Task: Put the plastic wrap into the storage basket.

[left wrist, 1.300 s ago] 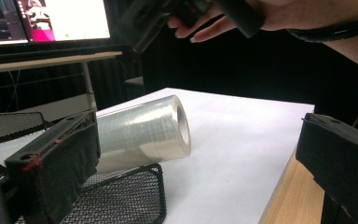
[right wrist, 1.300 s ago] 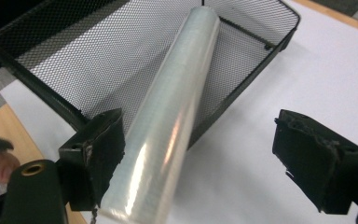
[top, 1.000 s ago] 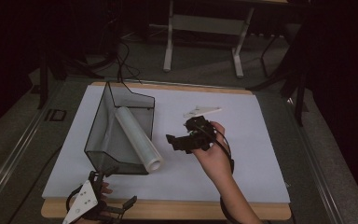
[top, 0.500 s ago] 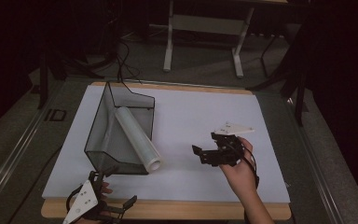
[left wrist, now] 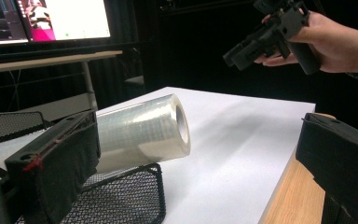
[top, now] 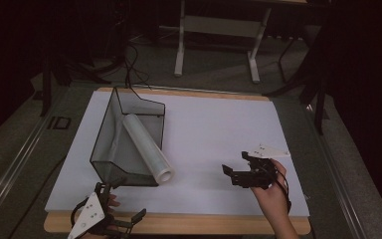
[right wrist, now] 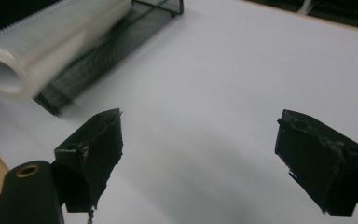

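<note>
1. As I look down from the high view, I read no writing on anything; the clear film roll (top: pixel 146 147) lies slanted in the black mesh basket (top: pixel 110 130), its near end poking past the open front. My right gripper (top: pixel 236 175) hangs over the white sheet (top: pixel 214 124), well apart from the roll, jaws spread and empty, having just been opening. My left gripper (top: pixel 129 211) sits at the table's near edge.
2. In the left gripper view, my jaws stand wide apart, holding nothing; the roll (left wrist: pixel 142 133) lies just ahead.
3. In the right gripper view, my jaws gape over bare sheet.
</note>
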The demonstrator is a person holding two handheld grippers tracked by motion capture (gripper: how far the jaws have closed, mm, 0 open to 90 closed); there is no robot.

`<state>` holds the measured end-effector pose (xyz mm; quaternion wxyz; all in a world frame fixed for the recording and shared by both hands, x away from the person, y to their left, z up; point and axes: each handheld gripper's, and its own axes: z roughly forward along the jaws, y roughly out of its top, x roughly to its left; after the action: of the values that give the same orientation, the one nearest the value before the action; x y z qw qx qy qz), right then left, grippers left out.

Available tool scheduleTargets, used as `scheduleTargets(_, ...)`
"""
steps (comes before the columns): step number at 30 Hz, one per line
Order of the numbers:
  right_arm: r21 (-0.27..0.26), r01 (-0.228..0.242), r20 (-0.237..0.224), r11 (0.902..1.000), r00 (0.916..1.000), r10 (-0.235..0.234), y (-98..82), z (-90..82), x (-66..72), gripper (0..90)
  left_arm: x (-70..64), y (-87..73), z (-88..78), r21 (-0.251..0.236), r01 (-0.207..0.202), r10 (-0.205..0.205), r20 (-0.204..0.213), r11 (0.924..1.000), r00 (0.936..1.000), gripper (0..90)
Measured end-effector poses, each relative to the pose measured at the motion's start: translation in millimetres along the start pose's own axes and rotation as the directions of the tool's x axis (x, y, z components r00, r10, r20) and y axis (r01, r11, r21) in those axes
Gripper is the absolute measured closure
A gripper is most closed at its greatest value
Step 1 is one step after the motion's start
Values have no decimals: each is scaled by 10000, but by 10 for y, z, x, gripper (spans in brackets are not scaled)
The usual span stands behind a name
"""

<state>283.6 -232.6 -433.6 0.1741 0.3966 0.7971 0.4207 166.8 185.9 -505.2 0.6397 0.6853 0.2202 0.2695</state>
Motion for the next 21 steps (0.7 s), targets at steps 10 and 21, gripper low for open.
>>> scheduleTargets(10,-65,-232,329,9997,9992,234,-302,-15,-214,145,2,-5,6,41,10,-10,-1,10000,10000,0)
scheduleTargets(21,-51,-418,793,9991,9960,421,-602,36,-420,143,7,-10,9,45,41,-41,27,10000,10000,0)
